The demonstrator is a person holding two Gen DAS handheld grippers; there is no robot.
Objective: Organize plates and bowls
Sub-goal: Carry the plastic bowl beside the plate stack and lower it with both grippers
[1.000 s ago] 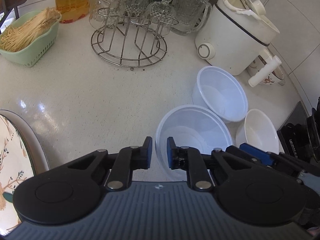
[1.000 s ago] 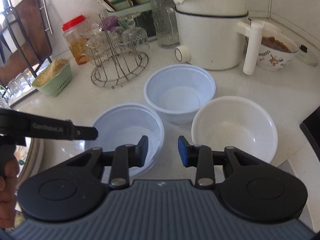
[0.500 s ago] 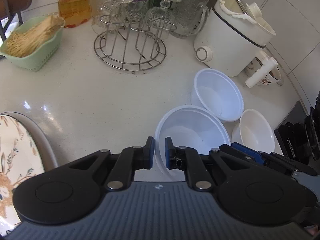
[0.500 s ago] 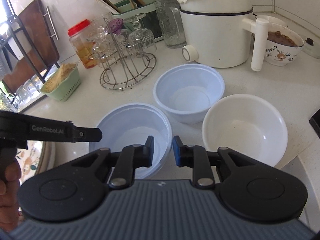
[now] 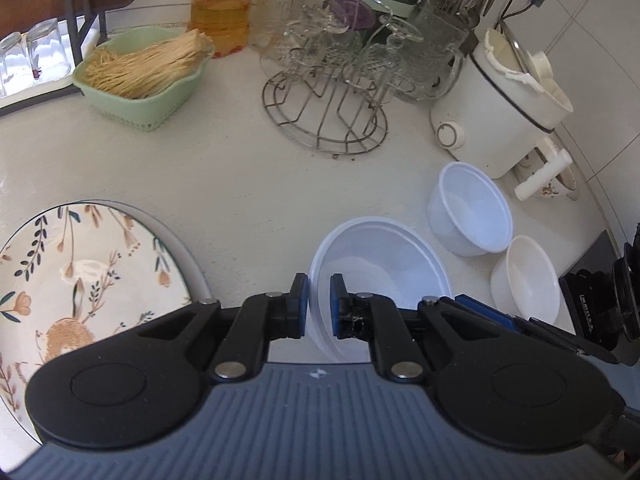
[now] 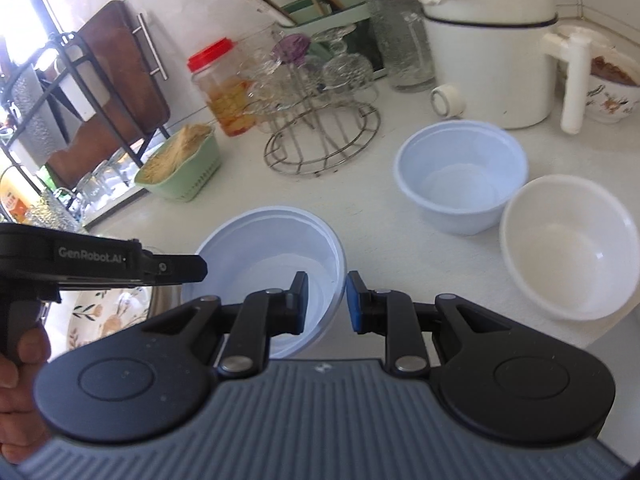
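Note:
My left gripper [image 5: 319, 304] is shut on the near rim of a large translucent white bowl [image 5: 380, 256] and holds it lifted and tilted above the counter. The same bowl [image 6: 272, 248] shows in the right wrist view, with the left gripper's arm to its left. My right gripper [image 6: 325, 300] straddles the bowl's right rim with its jaws apart. A smaller translucent bowl [image 5: 472, 208] [image 6: 460, 176] and a white opaque bowl [image 5: 528, 276] [image 6: 568, 248] sit on the counter to the right. A floral plate [image 5: 80, 280] lies at the left.
A wire glass rack [image 5: 328, 116] with glasses, a green basket of noodles [image 5: 144, 76], a red-lidded jar [image 6: 224, 88], a white electric cooker [image 5: 504, 108] and a patterned bowl [image 6: 612, 88] stand at the back. A black appliance [image 5: 600, 304] is at the right edge.
My left gripper closed on the large bowl's rim and lifted it up and back. My right gripper narrowed, then opened again around the bowl's right rim. The floral plate came into view.

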